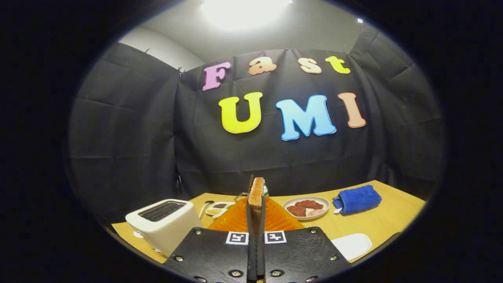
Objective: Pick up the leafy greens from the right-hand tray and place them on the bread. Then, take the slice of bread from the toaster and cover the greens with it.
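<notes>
My gripper (256, 204) is shut on a toasted slice of bread (257, 192), which stands on edge between the fingers and is held up in the air. Below and beyond the fingers lies an orange ribbed plate (275, 220). A bit of green (266, 190) peeks out just behind the bread slice. The white toaster (163, 222) stands to the left of the fingers, its slots facing up and looking empty.
A white plate with sliced meats (306, 207) sits right of the orange plate, and a rolled blue towel (357, 199) lies further right. A small white dish with seeds (218, 208) and a spoon are behind the toaster. A white pad (351, 245) lies near the table's front edge.
</notes>
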### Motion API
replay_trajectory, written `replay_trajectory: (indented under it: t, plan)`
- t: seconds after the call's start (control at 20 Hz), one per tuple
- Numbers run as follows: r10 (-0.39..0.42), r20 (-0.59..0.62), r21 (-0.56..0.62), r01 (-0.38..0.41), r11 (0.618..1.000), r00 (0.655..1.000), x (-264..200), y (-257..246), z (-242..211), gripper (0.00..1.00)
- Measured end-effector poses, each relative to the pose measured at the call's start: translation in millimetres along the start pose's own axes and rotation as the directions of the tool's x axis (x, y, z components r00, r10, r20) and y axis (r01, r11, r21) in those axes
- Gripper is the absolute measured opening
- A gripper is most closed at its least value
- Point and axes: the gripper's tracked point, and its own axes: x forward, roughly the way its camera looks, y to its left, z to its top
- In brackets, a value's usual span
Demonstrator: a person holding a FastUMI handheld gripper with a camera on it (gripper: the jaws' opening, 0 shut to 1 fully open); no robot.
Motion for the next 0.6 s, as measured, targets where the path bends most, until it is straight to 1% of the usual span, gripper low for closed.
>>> replay_trajectory:
  t: [0.15,0.25,0.6]
  plan:
    - [-0.043,-0.056,-0.015,0.042,0.999,0.997,-1,-27,-26,0.01]
    - [-0.058,-0.083,-0.018,0.056,0.998,0.995,-1,-34,-38,0.01]
    - [-0.105,-0.129,-0.091,0.094,0.991,0.986,11,-35,-71,0.01]
